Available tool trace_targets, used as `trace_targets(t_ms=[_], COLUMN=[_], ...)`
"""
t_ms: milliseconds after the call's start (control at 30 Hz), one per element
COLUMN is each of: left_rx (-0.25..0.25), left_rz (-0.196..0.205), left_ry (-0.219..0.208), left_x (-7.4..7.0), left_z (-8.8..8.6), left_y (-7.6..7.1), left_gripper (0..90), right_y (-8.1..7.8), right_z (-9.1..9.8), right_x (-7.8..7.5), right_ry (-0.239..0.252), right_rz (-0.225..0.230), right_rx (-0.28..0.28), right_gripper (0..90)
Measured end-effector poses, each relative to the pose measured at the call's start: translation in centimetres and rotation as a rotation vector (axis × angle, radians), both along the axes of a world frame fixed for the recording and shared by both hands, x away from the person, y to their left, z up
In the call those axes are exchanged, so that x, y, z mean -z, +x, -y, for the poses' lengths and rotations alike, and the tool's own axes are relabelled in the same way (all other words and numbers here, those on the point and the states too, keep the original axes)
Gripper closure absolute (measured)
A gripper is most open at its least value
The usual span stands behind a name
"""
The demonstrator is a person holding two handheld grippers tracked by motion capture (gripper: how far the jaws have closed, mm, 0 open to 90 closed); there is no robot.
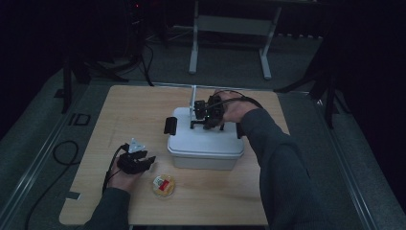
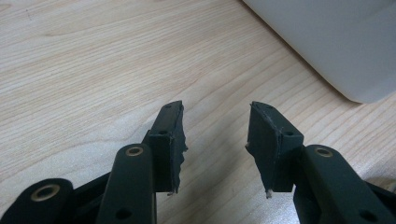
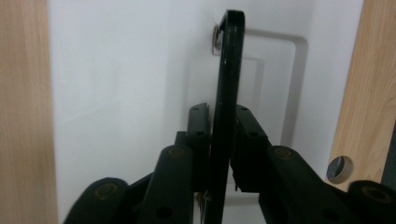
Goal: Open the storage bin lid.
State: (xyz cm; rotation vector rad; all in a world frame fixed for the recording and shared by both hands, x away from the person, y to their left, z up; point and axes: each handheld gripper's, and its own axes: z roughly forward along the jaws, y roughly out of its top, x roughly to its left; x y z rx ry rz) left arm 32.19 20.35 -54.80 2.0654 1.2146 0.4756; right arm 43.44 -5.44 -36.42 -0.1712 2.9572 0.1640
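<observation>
My right gripper [image 3: 223,135] clamps the white plastic box's [image 1: 206,143] black carry handle [image 3: 229,70] to lift; left gripper [image 2: 215,140] idles half-open, empty.

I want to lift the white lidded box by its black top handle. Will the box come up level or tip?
The right hand-held gripper pinches the thin handle near mid-lid, so the white box probably rises fairly level. The handle seems hinged, so it may swing. Its smooth plastic could slip.

High view looks down; gripper views sit close (seemingly sharing the white box [image 1: 206,143]).
</observation>
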Motion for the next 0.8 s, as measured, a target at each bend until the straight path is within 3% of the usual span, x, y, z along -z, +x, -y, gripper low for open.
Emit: trace_targets(t_ms=[333,800], left_rx=[0.002,0.002], left_rz=[-0.001,0.000], left_ry=[0.000,0.001], left_x=[0.03,0.04], left_z=[0.04,0.05], left_y=[0.02,0.02], left_gripper=[55.8,55.9], right_y=[-0.38,-0.65], right_z=[0.04,0.14], right_x=[-0.04,-0.10], right_ry=[-0.006,-0.014], right_rz=[0.016,0.009], right_rx=[-0.045,-0.060], right_gripper=[82.3,82.7])
